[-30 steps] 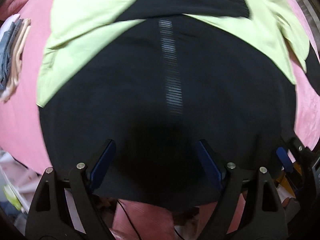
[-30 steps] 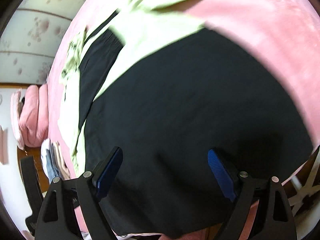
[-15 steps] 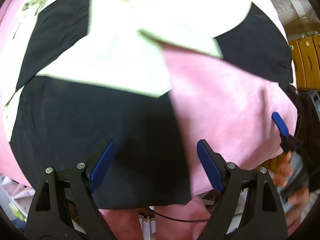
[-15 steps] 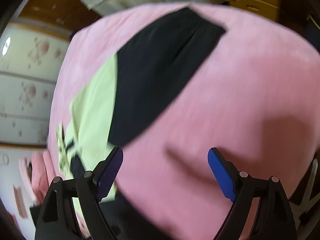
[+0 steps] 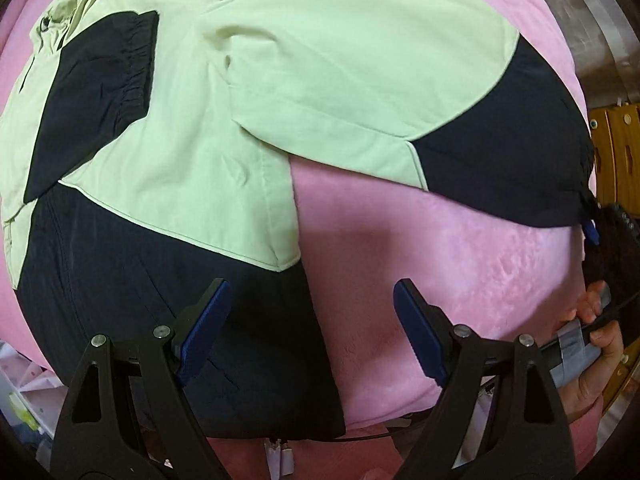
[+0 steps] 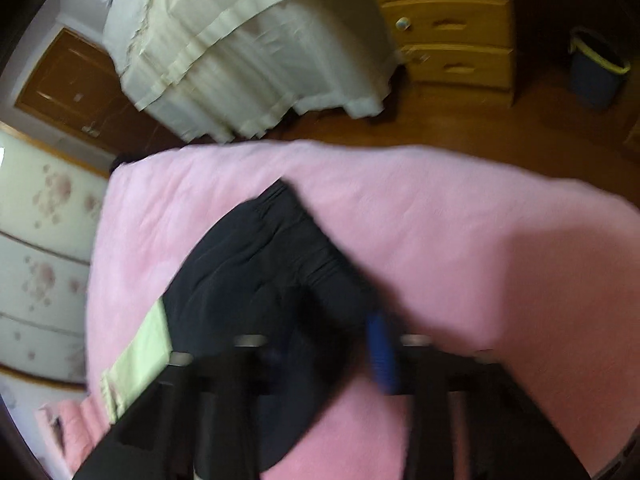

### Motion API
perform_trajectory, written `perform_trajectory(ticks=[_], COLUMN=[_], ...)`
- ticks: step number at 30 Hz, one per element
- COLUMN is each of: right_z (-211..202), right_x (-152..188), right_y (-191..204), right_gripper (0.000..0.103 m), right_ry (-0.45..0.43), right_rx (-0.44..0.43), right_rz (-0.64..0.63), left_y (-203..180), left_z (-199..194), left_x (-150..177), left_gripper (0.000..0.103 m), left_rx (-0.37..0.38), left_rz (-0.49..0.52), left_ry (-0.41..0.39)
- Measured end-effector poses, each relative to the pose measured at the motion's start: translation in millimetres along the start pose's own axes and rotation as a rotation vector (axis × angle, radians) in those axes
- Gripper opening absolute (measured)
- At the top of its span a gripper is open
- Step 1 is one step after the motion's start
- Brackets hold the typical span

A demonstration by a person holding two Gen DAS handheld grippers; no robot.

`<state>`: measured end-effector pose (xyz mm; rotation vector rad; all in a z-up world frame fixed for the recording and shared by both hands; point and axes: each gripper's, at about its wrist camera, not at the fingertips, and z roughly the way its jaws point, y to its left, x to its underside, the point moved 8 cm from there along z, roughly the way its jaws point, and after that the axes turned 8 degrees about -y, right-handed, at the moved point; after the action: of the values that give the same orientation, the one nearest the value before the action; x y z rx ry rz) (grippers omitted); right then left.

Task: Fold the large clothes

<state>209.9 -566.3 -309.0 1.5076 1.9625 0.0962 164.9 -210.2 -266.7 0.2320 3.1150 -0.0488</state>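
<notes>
Folding has barely begun: the jacket (image 5: pixel 256 128) lies spread on the bed (image 5: pixel 420 248), left gripper (image 5: pixel 308 328) released, right gripper (image 6: pixel 320 352) closing on its black sleeve (image 6: pixel 272 264).

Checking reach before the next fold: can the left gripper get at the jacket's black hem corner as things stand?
Probably yes: the left gripper hangs open right above the jacket, its hem corner sits by the left finger, and nothing covers it.

No legible text, label or number anywhere
</notes>
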Motion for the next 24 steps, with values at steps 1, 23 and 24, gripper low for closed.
perform_trajectory(ticks=[1,23,24], right_z=[-2,-168,-176], right_x=[-5,51,65], right_y=[1,213,232], right_gripper=[0.013,0.008,0.008], right_ry=[-0.041,-0.307,-0.321], right_rx=[-0.014,-0.376,-0.395], right_rz=[-0.003,-0.244,-0.282], left_y=[-6,210,226], left_z=[8,-68,-73], left_x=[-4,23,23], left_gripper=[0.081,0.081,0.081], left_rx=[0.0,0.073,0.062], left_rz=[-0.007,-0.234,-0.239], left_ry=[-0.002,-0.306,-0.326])
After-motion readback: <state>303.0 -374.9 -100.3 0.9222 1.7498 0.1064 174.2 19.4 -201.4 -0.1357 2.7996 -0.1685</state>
